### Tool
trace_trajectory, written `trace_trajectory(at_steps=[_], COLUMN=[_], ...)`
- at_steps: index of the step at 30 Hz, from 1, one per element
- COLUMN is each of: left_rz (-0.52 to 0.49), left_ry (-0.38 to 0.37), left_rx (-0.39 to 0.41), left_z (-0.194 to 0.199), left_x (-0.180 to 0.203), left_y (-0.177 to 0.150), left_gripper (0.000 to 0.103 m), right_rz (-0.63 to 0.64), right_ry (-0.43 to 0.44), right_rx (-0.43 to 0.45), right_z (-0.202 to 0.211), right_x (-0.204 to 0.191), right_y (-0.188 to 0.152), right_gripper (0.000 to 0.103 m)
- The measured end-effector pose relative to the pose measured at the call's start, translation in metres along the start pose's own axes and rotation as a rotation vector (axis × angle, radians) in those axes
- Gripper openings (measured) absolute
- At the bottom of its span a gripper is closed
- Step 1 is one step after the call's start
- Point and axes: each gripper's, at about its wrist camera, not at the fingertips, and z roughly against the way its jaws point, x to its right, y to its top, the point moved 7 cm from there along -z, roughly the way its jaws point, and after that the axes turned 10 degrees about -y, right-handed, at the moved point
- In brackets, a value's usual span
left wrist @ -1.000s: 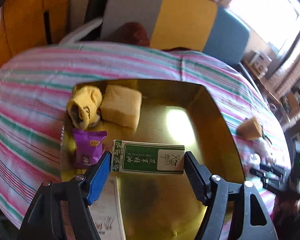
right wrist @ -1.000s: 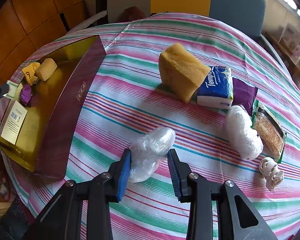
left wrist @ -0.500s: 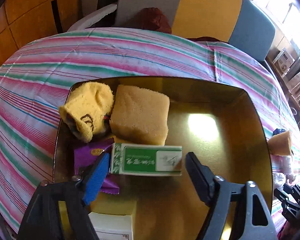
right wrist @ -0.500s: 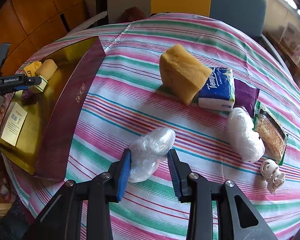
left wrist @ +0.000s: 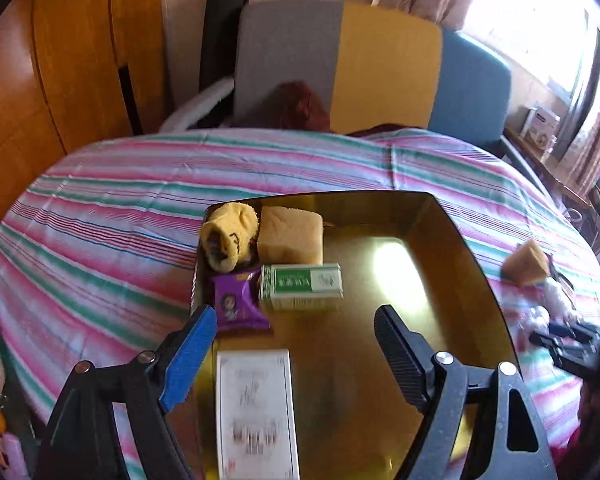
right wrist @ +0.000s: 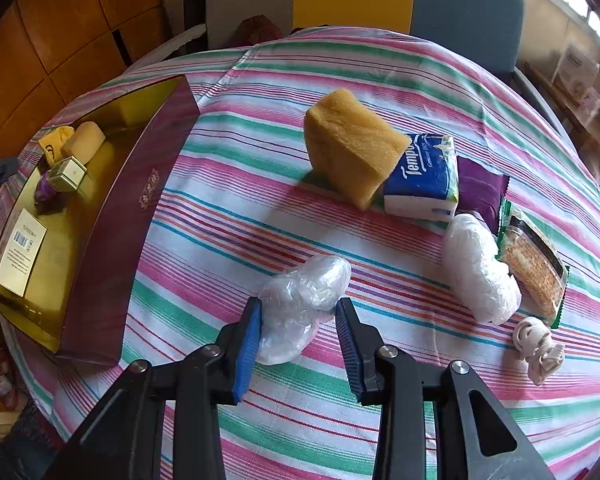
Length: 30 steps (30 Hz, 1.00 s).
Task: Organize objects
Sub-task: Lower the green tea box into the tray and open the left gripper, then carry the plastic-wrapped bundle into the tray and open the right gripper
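The gold box (left wrist: 440, 280) serves as the collecting tray, so the green-labelled carton (left wrist: 302, 286) lies inside it beside a sponge (left wrist: 290, 234). The left gripper (left wrist: 296, 334) hangs spread and empty above the box. Well right of the box, the right gripper (right wrist: 298, 322) pinches a clear plastic bundle (right wrist: 304, 300), probably next to go in.

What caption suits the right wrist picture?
Right tongs clamp a clear plastic bundle on the striped tablecloth, beside a gold-lined box.

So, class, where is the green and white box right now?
The green and white box lies inside the gold tray, left of centre in the left wrist view, between sponge and purple packet.
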Motion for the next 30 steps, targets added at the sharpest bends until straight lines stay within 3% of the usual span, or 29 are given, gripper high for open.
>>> trace_trajectory(at_steps=[12, 13, 14, 17, 23, 30], left_rz=[-0.081, -0.080, -0.072, -0.048, -0.003, 0.052], left_ry=[0.052, 0.048, 0.035, 0.005, -0.029, -0.040], left_rx=[0.101, 0.106, 0.109, 0.111, 0.096, 0.081], left_z=[0.059, 0.062, 0.064, 0.066, 0.062, 0.058], left_x=[0.009, 0.009, 0.008, 0.002, -0.014, -0.035], left_y=[-0.039, -0.041, -0.043, -0.046, -0.056, -0.067], left_gripper=[0.082, 0.082, 0.082, 0.081, 0.077, 0.074], right_rz=[0.024, 0.026, 0.035, 0.019, -0.043, -0.039], right_ry=[-0.034, -0.043, -0.067, -0.105, -0.097, -0.064], right_rx=[-0.001, -0.019, -0.050, -0.013, -0.026, 0.032], right_z=[-0.008, -0.012, -0.019, -0.011, -0.010, 0.018], right_x=[-0.004, -0.004, -0.004, -0.001, 0.005, -0.009], right_y=[-0.001, -0.004, -0.008, -0.003, -0.007, -0.004], right_gripper=[0.039, 0.035, 0.032, 0.030, 0.029, 0.029])
